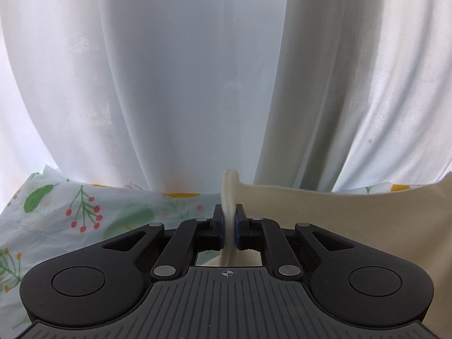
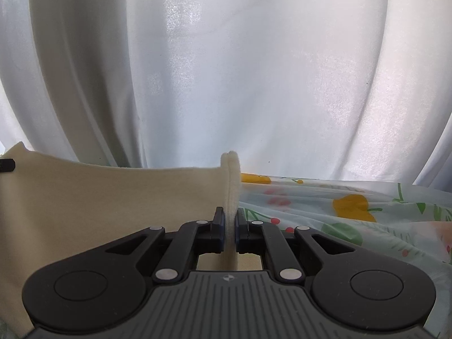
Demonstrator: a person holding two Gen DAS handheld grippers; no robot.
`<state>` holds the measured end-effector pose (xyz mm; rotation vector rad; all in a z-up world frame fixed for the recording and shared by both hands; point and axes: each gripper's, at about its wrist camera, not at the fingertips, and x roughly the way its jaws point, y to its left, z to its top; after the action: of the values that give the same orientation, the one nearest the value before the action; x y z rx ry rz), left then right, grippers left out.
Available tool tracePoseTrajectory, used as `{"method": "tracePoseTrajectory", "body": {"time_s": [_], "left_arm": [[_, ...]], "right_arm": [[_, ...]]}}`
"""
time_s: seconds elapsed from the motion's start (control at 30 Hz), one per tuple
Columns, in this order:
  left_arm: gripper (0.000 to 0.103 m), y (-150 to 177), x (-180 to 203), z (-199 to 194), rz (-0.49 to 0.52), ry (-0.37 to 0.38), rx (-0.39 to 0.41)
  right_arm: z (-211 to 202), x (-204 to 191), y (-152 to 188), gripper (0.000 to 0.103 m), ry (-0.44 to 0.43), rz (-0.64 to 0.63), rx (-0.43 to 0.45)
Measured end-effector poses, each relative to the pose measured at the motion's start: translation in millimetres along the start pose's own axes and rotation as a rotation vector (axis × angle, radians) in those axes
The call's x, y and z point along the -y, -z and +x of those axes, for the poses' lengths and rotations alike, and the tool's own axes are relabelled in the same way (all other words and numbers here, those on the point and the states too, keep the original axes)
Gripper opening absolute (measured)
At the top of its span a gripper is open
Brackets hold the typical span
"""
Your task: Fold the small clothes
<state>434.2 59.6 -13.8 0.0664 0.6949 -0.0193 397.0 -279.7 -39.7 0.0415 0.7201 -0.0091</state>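
The left gripper [image 1: 228, 220] pinches a cream fleece garment [image 1: 339, 226] spreading to its right. The right gripper [image 2: 231, 223] pinches the opposite edge; only its view shows a black tip [image 2: 7, 165] far left.

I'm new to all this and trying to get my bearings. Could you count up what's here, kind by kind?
Grippers: 2, the left gripper and the right gripper, both jaws shut on the garment
Cream garment: 1
Floral tablecloth: 1
White curtain: 1
Total: 5
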Motion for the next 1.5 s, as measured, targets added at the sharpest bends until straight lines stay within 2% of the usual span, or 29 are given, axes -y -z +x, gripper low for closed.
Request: {"method": "tracePoseTrajectory", "body": {"time_s": [0.13,0.2,0.27,0.3,0.37,0.43,0.47,0.53,0.63,0.73,0.8,0.87,0.9,1.03,1.13,1.23,1.3,1.37,1.5], "left_arm": [[0.01,5,3,19,-0.015,-0.041,-0.016],[0.014,10,-1,25,-0.03,-0.065,-0.042],[0.02,18,-8,23,-0.045,-0.088,-0.051],[0.021,22,-13,19,-0.048,-0.085,-0.053],[0.031,33,-23,7,-0.048,-0.045,-0.067],[0.04,47,-31,-8,-0.057,0.005,-0.084],[0.043,55,-35,-15,-0.066,0.026,-0.097],[0.044,71,-38,-27,-0.062,0.054,-0.123],[0.045,91,-37,-36,-0.03,0.036,-0.154],[0.05,100,-36,-37,-0.036,0.026,-0.176],[0.05,100,-35,-37,-0.055,0.022,-0.181],[0.05,97,-33,-37,-0.054,0.026,-0.181],[0.05,96,-32,-38,-0.054,0.026,-0.179],[0.05,92,-24,-37,-0.043,0.029,-0.175],[0.05,91,-20,-37,-0.024,0.017,-0.158],[0.051,90,-19,-32,-0.026,0.012,-0.17],[0.051,90,-20,-30,-0.039,0.019,-0.179],[0.051,90,-23,-30,-0.044,0.023,-0.178],[0.052,89,-22,-31,-0.041,0.019,-0.18]], "right_arm": [[17,4,-1,0.006,0.018,0.037,-0.013],[22,9,3,0.007,0.012,0.076,-0.009],[17,16,7,0.013,0.002,0.13,0.006],[8,20,10,0.015,-0.014,0.149,0.023],[-10,26,19,0.03,-0.067,0.148,0.03],[-27,30,34,0.041,-0.099,0.133,0.018],[-34,31,45,0.041,-0.113,0.114,0.0],[-45,31,65,0.041,-0.124,0.092,-0.036],[-51,32,94,0.041,-0.135,0.094,-0.091],[-49,32,106,0.037,-0.141,0.126,-0.097],[-46,28,108,0.028,-0.144,0.126,-0.091],[-44,21,106,0.009,-0.105,0.104,-0.092],[-43,19,103,0.006,-0.098,0.1,-0.09],[-49,11,101,0.005,-0.017,0.057,-0.036],[-55,16,99,0.005,0.027,0.085,0.016],[-48,17,102,0.005,0.054,0.098,-0.017],[-34,17,108,0.005,0.061,0.079,-0.072],[-38,12,106,0.006,0.063,0.035,-0.068],[-57,11,95,0.008,0.049,0.059,0.004]]}}
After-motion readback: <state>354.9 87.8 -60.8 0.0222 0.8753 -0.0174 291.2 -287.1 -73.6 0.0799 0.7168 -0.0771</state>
